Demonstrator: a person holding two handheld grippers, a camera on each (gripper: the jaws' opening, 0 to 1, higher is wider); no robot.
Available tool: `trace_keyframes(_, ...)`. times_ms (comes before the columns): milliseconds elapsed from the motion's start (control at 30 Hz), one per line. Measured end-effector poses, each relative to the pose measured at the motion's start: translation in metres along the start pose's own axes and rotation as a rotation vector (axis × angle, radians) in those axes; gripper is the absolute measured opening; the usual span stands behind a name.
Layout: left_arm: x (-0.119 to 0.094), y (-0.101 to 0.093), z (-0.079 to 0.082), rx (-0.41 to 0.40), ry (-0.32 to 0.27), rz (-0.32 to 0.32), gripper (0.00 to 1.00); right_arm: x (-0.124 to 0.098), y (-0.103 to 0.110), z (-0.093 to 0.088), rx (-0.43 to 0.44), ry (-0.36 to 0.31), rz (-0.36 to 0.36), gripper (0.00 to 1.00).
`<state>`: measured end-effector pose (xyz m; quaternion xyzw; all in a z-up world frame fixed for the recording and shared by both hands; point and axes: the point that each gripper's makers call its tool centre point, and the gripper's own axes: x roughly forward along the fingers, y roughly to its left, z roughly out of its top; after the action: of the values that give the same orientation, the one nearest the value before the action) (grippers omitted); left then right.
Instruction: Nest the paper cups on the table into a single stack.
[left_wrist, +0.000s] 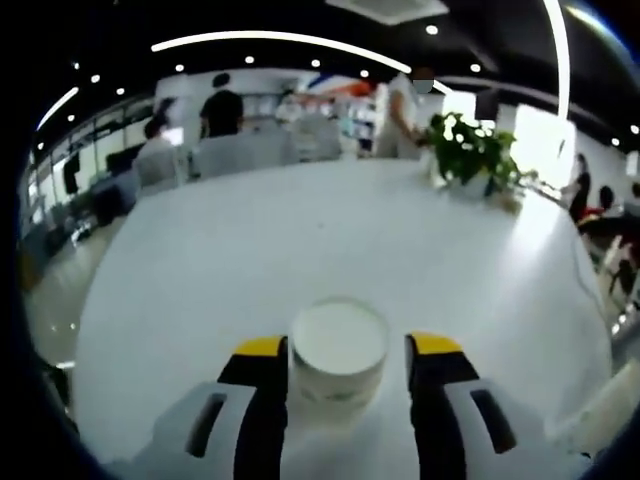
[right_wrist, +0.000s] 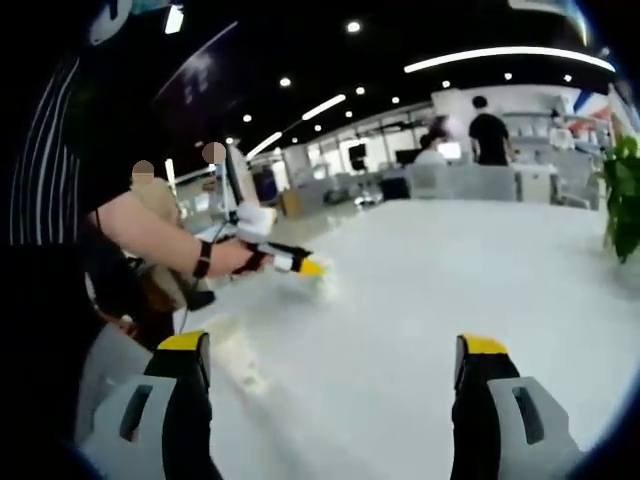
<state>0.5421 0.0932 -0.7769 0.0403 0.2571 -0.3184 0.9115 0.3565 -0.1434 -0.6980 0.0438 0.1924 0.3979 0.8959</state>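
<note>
Straddling an empty paper cup (left_wrist: 338, 356), left tongs (left_wrist: 338, 352), white table (left_wrist: 300, 240)

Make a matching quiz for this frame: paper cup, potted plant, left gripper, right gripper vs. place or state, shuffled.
Things:
1. paper cup
2. potted plant
3. left gripper
4. right gripper

Places or states:
A. jaws wide apart, only bare table between them
B. at the table's far edge
C. upright between yellow-tipped jaws
D. jaws either side of the cup

Pairs: 1-C, 2-B, 3-D, 4-A
</note>
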Motion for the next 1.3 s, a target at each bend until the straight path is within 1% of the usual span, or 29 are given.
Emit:
trace_keyframes(100, 0.002, 0.001, -0.002, 0.003, 0.007, 0.0, 0.41, -0.001, 0.0, -0.001, 0.005, -0.001, -0.004, 1.0)
trace_keyframes(200, 0.004, 0.002, -0.007, 0.002, 0.032, -0.004, 0.38, -0.002, 0.001, -0.003, 0.006, 0.003, -0.005, 1.0)
trace_keyframes(267, 0.004, 0.0, -0.005, -0.005, 0.024, -0.007, 0.37, -0.002, 0.001, -0.003, 0.005, 0.002, -0.005, 1.0)
trace_keyframes(400, 0.005, 0.001, -0.005, 0.002, 0.027, -0.005, 0.37, -0.003, -0.003, -0.002, 0.006, 0.001, -0.013, 1.0)
trace_keyframes(500, 0.004, 0.001, -0.006, 0.035, 0.029, -0.011, 0.37, -0.002, -0.002, -0.001, 0.007, -0.003, -0.015, 1.0)
trace_keyframes(600, 0.004, -0.001, -0.006, 0.041, 0.035, -0.016, 0.37, 0.0, -0.001, -0.003, 0.002, 0.008, -0.01, 1.0)
trace_keyframes(700, 0.001, -0.004, -0.004, 0.036, 0.031, -0.021, 0.36, 0.0, 0.001, 0.002, -0.002, -0.004, -0.009, 1.0)
trace_keyframes(767, -0.002, -0.006, -0.002, 0.025, 0.018, -0.03, 0.36, -0.002, 0.001, 0.004, -0.003, -0.013, -0.011, 1.0)
trace_keyframes(867, -0.004, -0.01, -0.001, 0.018, 0.025, -0.034, 0.36, -0.004, 0.001, 0.007, -0.008, -0.017, -0.013, 1.0)
trace_keyframes(967, -0.009, -0.014, 0.004, 0.015, 0.012, -0.033, 0.36, -0.007, 0.003, 0.01, -0.012, -0.026, -0.012, 1.0)
trace_keyframes(1100, -0.016, -0.02, 0.011, -0.006, 0.004, -0.032, 0.36, -0.011, 0.006, 0.013, -0.022, -0.038, -0.012, 1.0)
trace_keyframes(1233, -0.026, -0.024, 0.016, -0.011, -0.005, -0.028, 0.36, -0.013, 0.012, 0.018, -0.022, -0.055, -0.013, 1.0)
trace_keyframes(1300, -0.034, -0.027, 0.021, -0.01, -0.016, -0.026, 0.36, -0.014, 0.018, 0.022, -0.027, -0.067, -0.009, 1.0)
